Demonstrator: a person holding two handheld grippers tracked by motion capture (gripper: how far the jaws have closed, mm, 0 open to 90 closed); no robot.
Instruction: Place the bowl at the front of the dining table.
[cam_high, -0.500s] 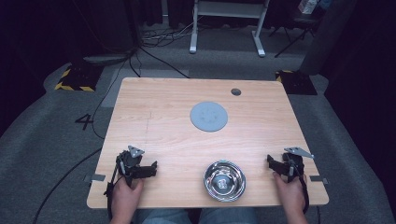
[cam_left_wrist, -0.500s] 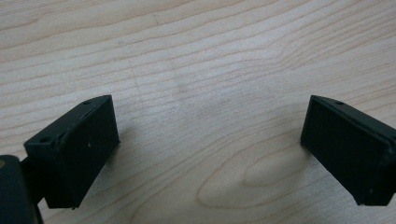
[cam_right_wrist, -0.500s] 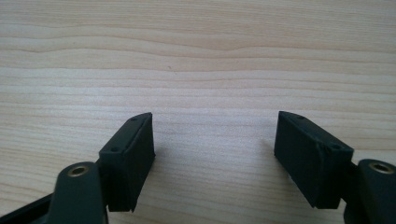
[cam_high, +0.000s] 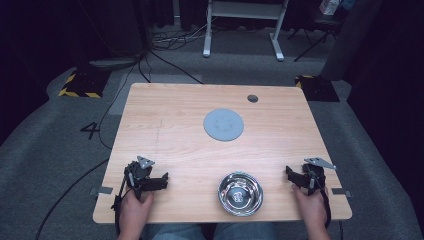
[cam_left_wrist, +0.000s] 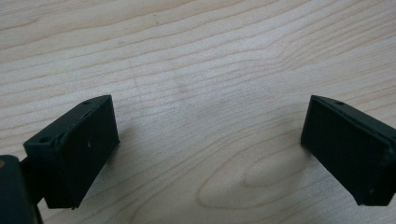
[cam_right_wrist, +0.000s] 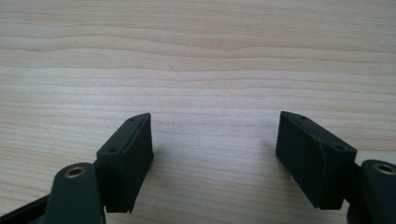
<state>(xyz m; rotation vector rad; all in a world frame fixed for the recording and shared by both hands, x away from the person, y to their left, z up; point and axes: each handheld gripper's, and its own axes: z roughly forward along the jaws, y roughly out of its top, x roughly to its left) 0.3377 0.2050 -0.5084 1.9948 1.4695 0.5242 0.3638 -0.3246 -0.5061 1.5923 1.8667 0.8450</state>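
High view: steel bowl (cam_high: 240, 193) near the front edge of the table (cam_high: 165, 125), at about six o'clock from the grey round disc (cam_high: 223, 124) lying flat mid-table, well apart from it. Left gripper (cam_high: 161, 180) resting at roughly nine o'clock of the bowl, right gripper (cam_high: 291, 176) at roughly three o'clock, neither touching it. Left gripper view: jaws spread wide, nothing but bare wood between them. Right gripper view: same, jaws wide and empty over the wood grain.

Judged from this: work not yet begun, the bowl the likely first thing to take, the right gripper a little nearer. For a clean pick, best to come in over the rim from three o'clock, one pad inside and one outside the wall, then to close firmly. Polished steel likely slippery, so worth lifting level and slowly. Also worth keeping the left gripper clear, or ready to steady the far rim at nine o'clock.
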